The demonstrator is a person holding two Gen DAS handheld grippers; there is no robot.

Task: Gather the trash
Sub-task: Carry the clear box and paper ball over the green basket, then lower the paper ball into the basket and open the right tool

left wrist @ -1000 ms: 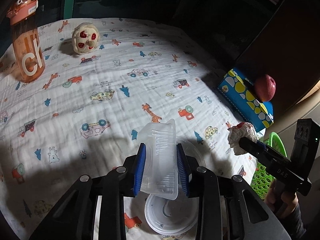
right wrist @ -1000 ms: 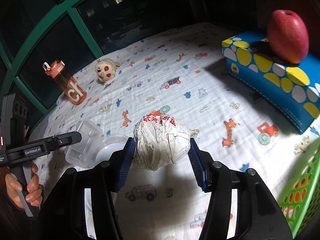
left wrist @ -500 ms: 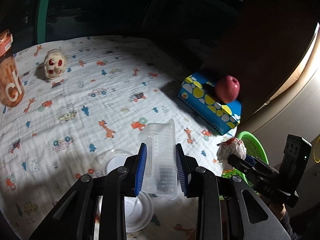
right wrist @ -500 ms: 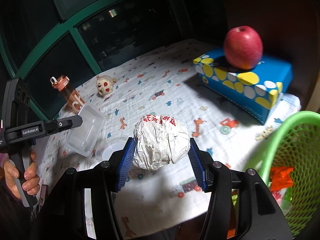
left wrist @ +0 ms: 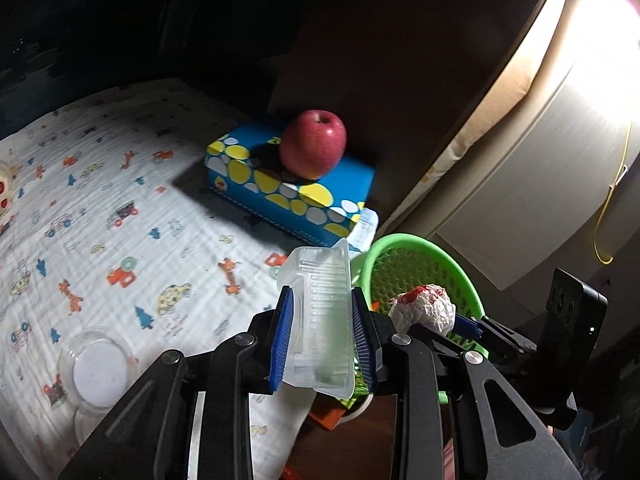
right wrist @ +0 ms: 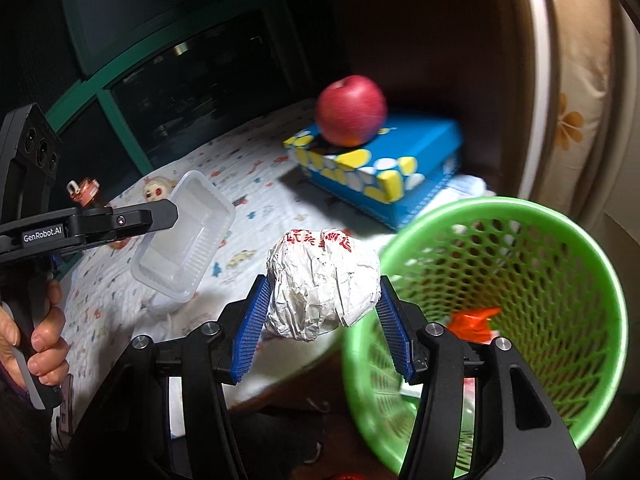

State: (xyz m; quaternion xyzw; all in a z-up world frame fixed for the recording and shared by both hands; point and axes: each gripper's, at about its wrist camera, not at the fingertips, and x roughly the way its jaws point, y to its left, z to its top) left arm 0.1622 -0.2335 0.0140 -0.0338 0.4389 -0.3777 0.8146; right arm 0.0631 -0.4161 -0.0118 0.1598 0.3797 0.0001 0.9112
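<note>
My left gripper is shut on a clear plastic tray, held on edge above the table's right corner. From the right wrist view the same tray hangs at the left, the left gripper clamped on its rim. My right gripper is shut on a crumpled white paper ball with red print, just left of the green mesh basket. In the left wrist view the ball sits over the basket's rim. Orange trash lies inside the basket.
A red apple rests on a blue and yellow box at the table's back right. A round clear lid lies on the printed cloth. A small doll and an orange bottle stand far left. A hand grips the left handle.
Both grippers have swung right and risen from over the table toward the green basket, carrying the tray and the paper ball. The round lid stayed on the cloth.
</note>
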